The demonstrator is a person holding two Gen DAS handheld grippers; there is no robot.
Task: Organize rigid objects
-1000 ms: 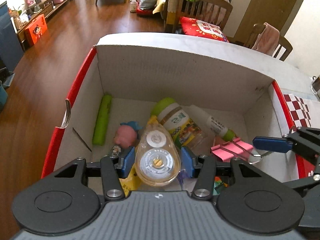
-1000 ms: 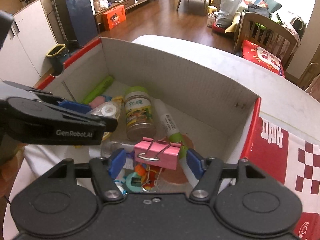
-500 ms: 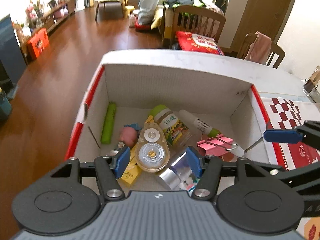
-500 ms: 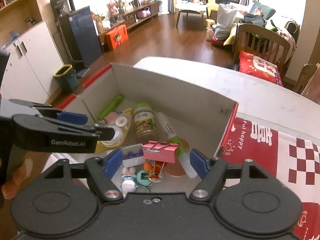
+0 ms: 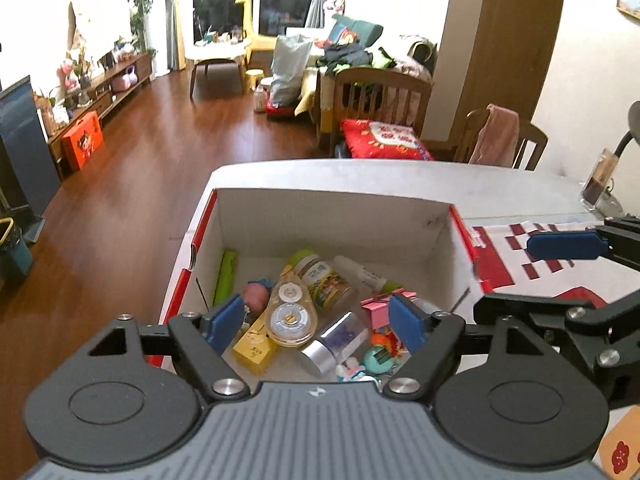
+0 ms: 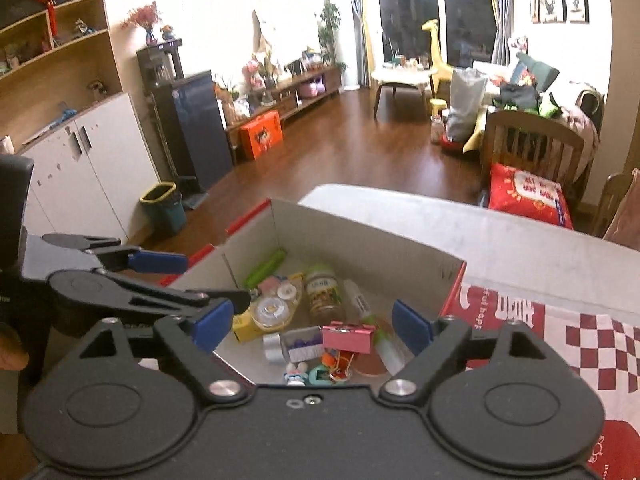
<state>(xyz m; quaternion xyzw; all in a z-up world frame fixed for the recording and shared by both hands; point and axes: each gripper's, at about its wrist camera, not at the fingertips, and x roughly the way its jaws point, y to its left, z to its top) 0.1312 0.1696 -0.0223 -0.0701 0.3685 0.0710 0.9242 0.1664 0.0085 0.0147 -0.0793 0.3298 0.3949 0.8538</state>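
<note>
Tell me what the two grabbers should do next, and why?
Probably swing away from the box to look for the next loose thing. Both the left hand-held gripper and the right hand-held gripper have just been opening, with nothing between their pads. The tape roller and pink clip already lie inside the box.

"ful hap" in white on the red cloth (image 6: 492, 312) beside the box.

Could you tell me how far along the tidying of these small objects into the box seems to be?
Done: the correction tape and pink binder clip lie in the cardboard box. In hand: nothing; left hand-held gripper and right hand-held gripper have just been opening, empty. Left: no loose items visible.
</note>
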